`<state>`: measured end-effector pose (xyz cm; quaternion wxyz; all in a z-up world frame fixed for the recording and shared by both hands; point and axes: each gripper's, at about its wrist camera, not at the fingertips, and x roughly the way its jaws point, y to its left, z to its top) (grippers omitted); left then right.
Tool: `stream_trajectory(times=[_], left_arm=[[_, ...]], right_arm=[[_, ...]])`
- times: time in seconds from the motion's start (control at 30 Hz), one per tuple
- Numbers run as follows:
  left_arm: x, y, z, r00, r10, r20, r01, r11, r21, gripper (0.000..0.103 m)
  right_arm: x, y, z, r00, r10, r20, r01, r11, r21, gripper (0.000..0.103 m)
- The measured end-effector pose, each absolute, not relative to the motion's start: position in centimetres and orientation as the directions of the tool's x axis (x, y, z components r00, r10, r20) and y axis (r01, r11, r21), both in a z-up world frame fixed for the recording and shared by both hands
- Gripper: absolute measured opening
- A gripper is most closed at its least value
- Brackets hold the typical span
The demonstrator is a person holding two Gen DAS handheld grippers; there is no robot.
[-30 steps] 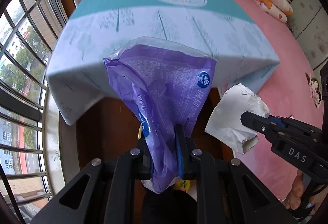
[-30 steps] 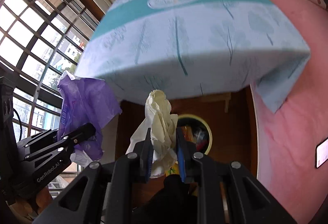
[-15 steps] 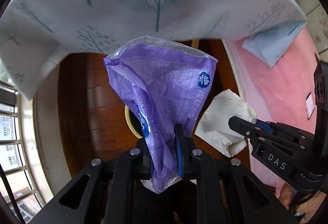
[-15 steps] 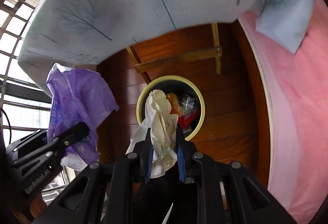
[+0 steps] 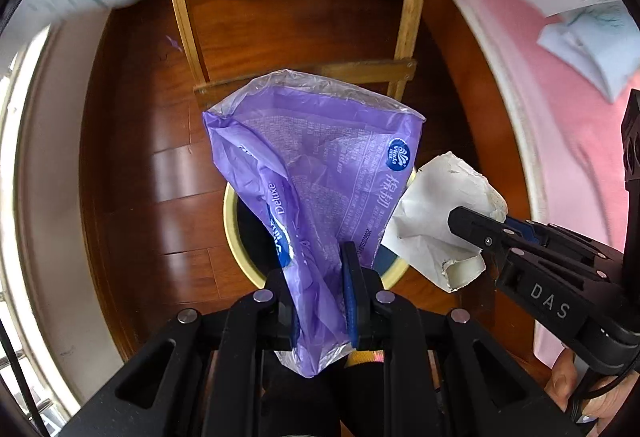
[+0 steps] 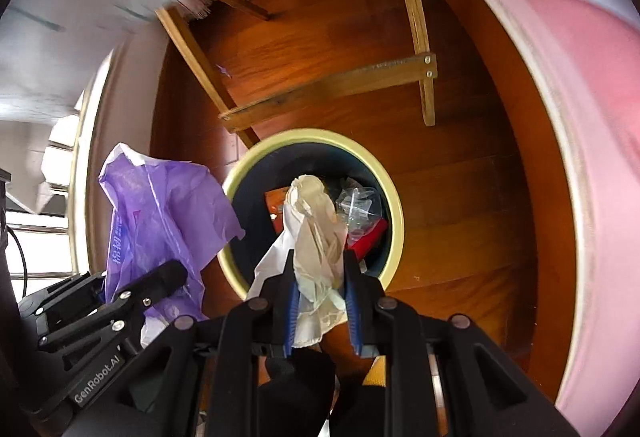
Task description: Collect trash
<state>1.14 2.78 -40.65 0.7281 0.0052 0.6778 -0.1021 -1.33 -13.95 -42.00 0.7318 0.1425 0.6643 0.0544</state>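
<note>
The left gripper (image 5: 320,273) is clamped on a crinkled purple bag (image 5: 320,173) printed "Deluxe"; it hides most of the bin (image 5: 230,221) below. The right wrist view alone shows the bin's contents: clear plastic (image 6: 358,205) and a red item (image 6: 370,235). The right gripper (image 6: 320,273), marked "DAS" in the left view, pinches a crumpled white paper (image 6: 316,229) above the bin's yellow rim (image 6: 394,197).

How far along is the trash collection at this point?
Done: some trash already lies in the yellow-rimmed bin. In hand: left gripper clamps a purple wrapper, right gripper clamps crumpled paper, both above the bin. Left: releasing both.
</note>
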Motion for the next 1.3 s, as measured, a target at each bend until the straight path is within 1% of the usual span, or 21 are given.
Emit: stream_trajectory(times=[0.1,0.17,0.23,0.27,0.3,0.33,0.37,0.4,0.43,0.47,0.5,0.57,0.6,0.7,0.83,0.93,1.07,1.23,1.3], left_arm=[[1.8,3.0,-43.6,0.048,-0.139,-0.989,0.146,0.981,-0.13,0.016],[2.2,3.2,-44.9,0.052,-0.144,-0.988,0.141,0.981,-0.135,0.018],[2.7,3.1,-46.1,0.055,-0.148,-0.987,0.137,0.981,-0.14,0.023],[3.0,3.0,-46.3,0.061,-0.146,-0.987,0.135,0.981,-0.137,0.029],[3.4,3.1,-46.7,0.072,-0.143,-0.987,0.133,0.982,-0.133,0.032],[3.5,3.2,-46.9,0.084,-0.141,-0.987,0.131,0.983,-0.129,0.041],[3.4,3.5,-47.4,0.092,-0.137,-0.986,0.129,0.984,-0.125,0.054],[3.5,3.6,-47.6,0.093,-0.132,-0.987,0.127,0.985,-0.12,0.06],[3.7,3.6,-47.8,0.09,-0.127,-0.988,0.125,0.985,-0.115,0.071],[3.9,3.7,-48.0,0.088,-0.121,-0.989,0.122,0.986,-0.11,0.079],[3.9,4.1,-48.1,0.09,-0.117,-0.989,0.12,0.987,-0.105,0.083],[4.1,4.4,-48.3,0.091,-0.1,-0.991,0.111,0.99,-0.09,0.099],[4.1,4.6,-48.4,0.092,-0.093,-0.991,0.106,0.991,-0.083,0.102],[4.2,5.1,-48.6,0.095,-0.087,-0.992,0.094,0.993,-0.078,0.102],[4.2,5.8,-48.1,0.119,-0.084,-0.989,0.077,0.994,-0.076,0.102],[3.9,6.2,-47.4,0.129,-0.084,-0.988,0.066,0.995,-0.076,0.102],[3.4,6.6,-45.9,0.14,-0.077,-0.987,0.053,0.996,-0.071,0.102],[3.0,6.9,-42.5,0.145,-0.079,-0.986,0.037,0.997,-0.075,0.102],[2.8,6.9,-40.9,0.152,-0.085,-0.985,0.032,0.996,-0.081,0.102]], right_arm=[[-0.8,-13.7,-44.3,0.084,0.272,-0.958,0.101,0.955,0.28,0.021],[-0.5,-13.8,-45.8,0.076,0.27,-0.96,0.091,0.957,0.276,0.023],[-0.1,-13.7,-46.9,0.067,0.268,-0.961,0.084,0.958,0.273,0.025],[0.2,-13.8,-47.5,0.062,0.267,-0.962,0.084,0.959,0.271,0.026],[0.4,-13.8,-48.0,0.056,0.264,-0.963,0.086,0.96,0.268,0.027],[0.5,-13.8,-48.4,0.054,0.266,-0.963,0.087,0.959,0.27,0.032],[0.6,-13.8,-48.7,0.05,0.268,-0.962,0.088,0.958,0.272,0.036],[0.7,-13.8,-49.0,0.049,0.269,-0.962,0.089,0.958,0.272,0.04],[0.9,-13.8,-49.2,0.051,0.271,-0.961,0.09,0.957,0.274,0.048],[1.0,-13.9,-49.2,0.058,0.272,-0.96,0.091,0.957,0.277,0.054],[1.1,-14.0,-49.4,0.065,0.272,-0.96,0.092,0.956,0.277,0.057],[1.1,-14.0,-49.4,0.079,0.268,-0.96,0.093,0.957,0.274,0.059],[1.2,-14.0,-49.4,0.084,0.267,-0.96,0.095,0.957,0.275,0.059],[1.2,-14.0,-49.4,0.088,0.262,-0.961,0.096,0.958,0.27,0.059],[1.1,-13.9,-48.9,0.108,0.232,-0.967,0.086,0.967,0.241,0.064],[1.0,-14.0,-48.2,0.123,0.227,-0.966,0.093,0.967,0.239,0.064],[0.9,-13.7,-46.6,0.147,0.218,-0.965,0.092,0.968,0.232,0.064],[0.8,-13.6,-43.2,0.17,0.217,-0.961,0.098,0.967,0.236,0.064],[0.8,-13.8,-41.7,0.175,0.221,-0.959,0.105,0.965,0.241,0.066]])
